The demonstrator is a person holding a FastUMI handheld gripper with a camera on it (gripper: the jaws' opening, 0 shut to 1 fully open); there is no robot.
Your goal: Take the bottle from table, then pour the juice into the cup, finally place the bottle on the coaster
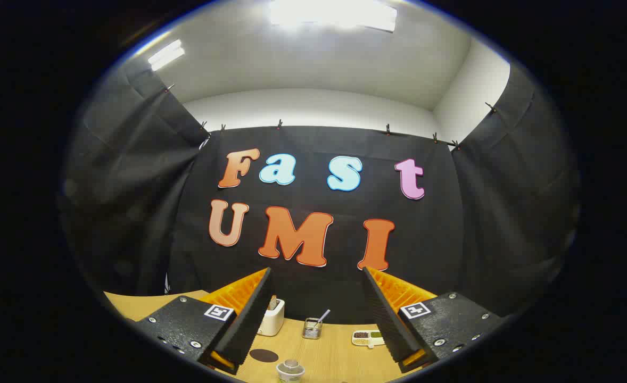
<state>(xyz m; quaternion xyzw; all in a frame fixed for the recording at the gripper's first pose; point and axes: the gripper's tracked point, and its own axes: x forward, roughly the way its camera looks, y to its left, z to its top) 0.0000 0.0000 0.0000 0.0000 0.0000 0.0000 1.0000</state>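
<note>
Cup [290, 371] sits on table [335, 356] between your fingers [249, 314] (spread wide, holding nothing); dark coaster [264, 355] at its 10 o'clock.

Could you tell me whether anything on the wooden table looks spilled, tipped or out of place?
Nothing stands out. The gripper is open above the wooden table; the dark round coaster, white-capped bottle, white box and small metal holder look upright and tidy.

A pale cup [290, 371] stands upright on the table, beside a dark round coaster [264, 355].
</note>
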